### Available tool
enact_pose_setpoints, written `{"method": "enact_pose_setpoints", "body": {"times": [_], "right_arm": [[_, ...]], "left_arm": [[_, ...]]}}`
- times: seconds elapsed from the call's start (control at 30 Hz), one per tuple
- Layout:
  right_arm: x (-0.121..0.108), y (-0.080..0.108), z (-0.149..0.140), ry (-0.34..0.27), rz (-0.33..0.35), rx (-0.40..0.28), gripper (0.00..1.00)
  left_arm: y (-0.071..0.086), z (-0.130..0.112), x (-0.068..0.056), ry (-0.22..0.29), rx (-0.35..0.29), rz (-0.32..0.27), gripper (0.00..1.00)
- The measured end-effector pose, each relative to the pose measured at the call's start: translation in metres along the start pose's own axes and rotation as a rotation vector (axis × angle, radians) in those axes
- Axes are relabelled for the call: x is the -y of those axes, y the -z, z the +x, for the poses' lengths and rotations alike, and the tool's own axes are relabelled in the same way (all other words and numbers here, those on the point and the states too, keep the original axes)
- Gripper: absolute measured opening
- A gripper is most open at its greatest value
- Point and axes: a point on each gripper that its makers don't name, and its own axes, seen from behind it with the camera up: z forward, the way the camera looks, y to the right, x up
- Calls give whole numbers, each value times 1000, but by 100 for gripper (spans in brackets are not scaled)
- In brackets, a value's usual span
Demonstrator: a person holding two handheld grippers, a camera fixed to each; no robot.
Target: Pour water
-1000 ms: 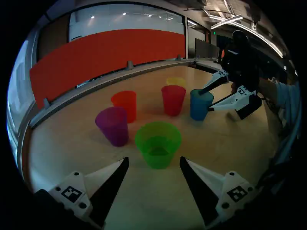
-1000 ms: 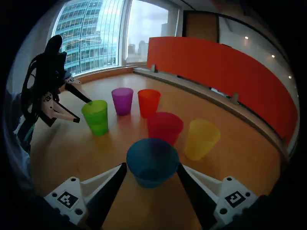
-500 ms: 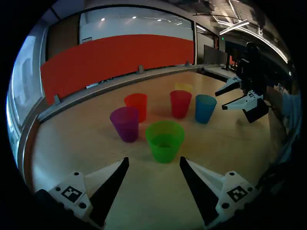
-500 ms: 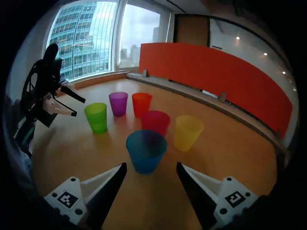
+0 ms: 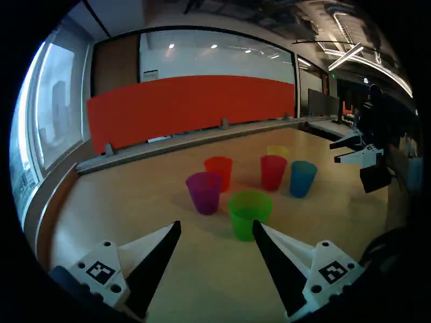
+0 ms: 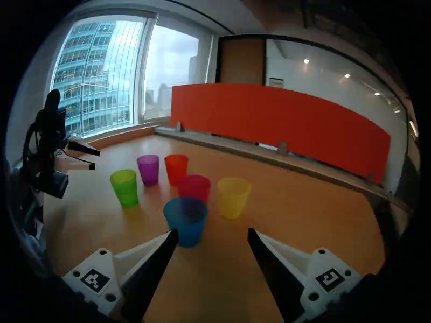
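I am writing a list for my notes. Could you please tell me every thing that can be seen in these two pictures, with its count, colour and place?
table: one, light wood, under everything.
green cup: one, green, nearest in the left gripper view.
purple cup: one, purple, beside the green cup.
orange cup: one, orange, behind the purple cup.
red cup: one, red, middle of the group.
blue cup: one, blue, nearest in the right gripper view.
yellow cup: one, yellow, beside the red cup.
partition: one, orange-red, along the table's far edge.
windows: two panes, clear, behind the table.
left claw: one, white and black, open, empty.
right claw: one, white and black, open, empty.
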Motion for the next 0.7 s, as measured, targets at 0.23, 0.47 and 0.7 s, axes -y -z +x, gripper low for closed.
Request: {"method": "enact_pose_setpoints", "body": {"times": [0.23, 0.47, 0.7], "right_arm": [[-18, 16, 27, -56, -103, -108, 100], [-45, 35, 52, -106, -235, -233, 100], [-73, 57, 68, -143, -361, -338, 100]], "left_arm": [[13, 26, 15, 29, -112, 92, 99], [28, 50, 24, 63, -225, 167, 99], [41, 69, 32, 81, -314, 232, 99]]}}
